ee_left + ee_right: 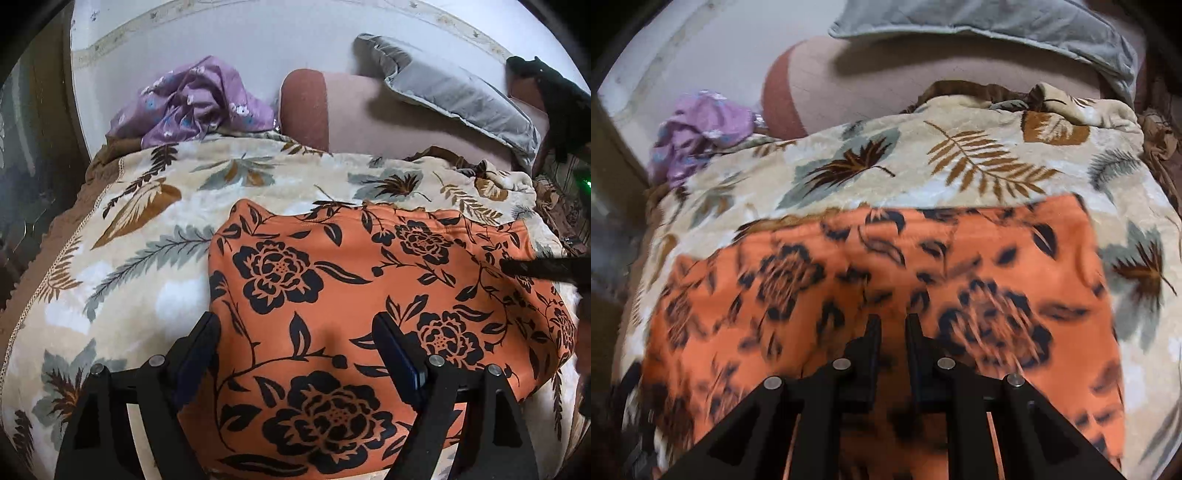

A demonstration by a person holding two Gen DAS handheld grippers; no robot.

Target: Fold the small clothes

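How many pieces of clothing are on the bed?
2: an orange garment spread flat on the blanket, and a purple garment crumpled by the wall. More may be hidden.

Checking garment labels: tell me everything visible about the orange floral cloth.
The orange cloth has a black print of roses, leaves and vines and looks thin and smooth. It lies spread nearly flat on the leaf-patterned blanket, its far edge slightly wavy; whether it is already folded cannot be told. The left gripper hovers open over its near part. The right gripper, nearly shut, is above it too; contact cannot be told.
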